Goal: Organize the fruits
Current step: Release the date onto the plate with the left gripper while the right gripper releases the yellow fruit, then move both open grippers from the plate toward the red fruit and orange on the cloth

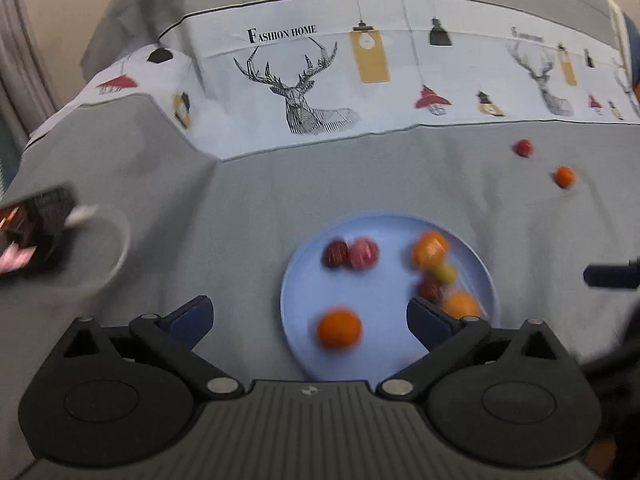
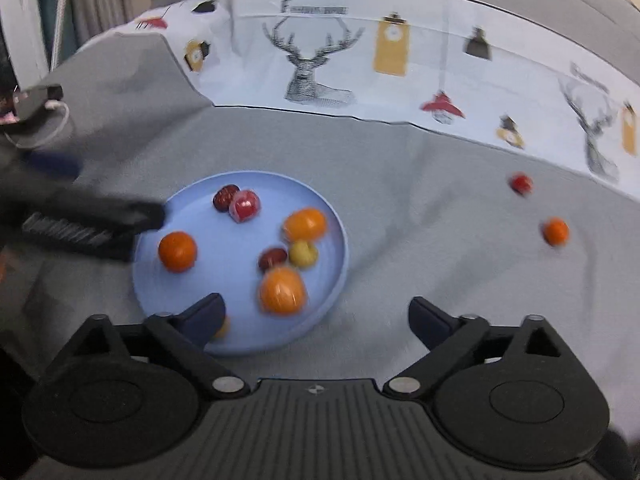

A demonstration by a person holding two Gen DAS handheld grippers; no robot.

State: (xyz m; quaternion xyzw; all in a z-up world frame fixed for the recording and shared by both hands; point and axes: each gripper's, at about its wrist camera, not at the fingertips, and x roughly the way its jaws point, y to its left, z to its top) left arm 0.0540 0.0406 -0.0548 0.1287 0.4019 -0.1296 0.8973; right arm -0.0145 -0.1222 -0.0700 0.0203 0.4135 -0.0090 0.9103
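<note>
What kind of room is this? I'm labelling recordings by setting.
Probably a home, perhaps a bedroom or living room: a grey cloth with a deer-print band covers the surface, curtains hang at the left, and a blue plate holds fruit.

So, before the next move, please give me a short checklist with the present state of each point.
1. Left gripper open, nothing between the fingers: ok.
2. Right gripper open and empty: ok.
3. Blue plate flat on the grey cloth: ok.
4. All fruit on the plate: not ok; a small red fruit and a small orange fruit lie on the cloth.
5. Fruit on the plate at rest: cannot tell, the pictures are blurred.
</note>
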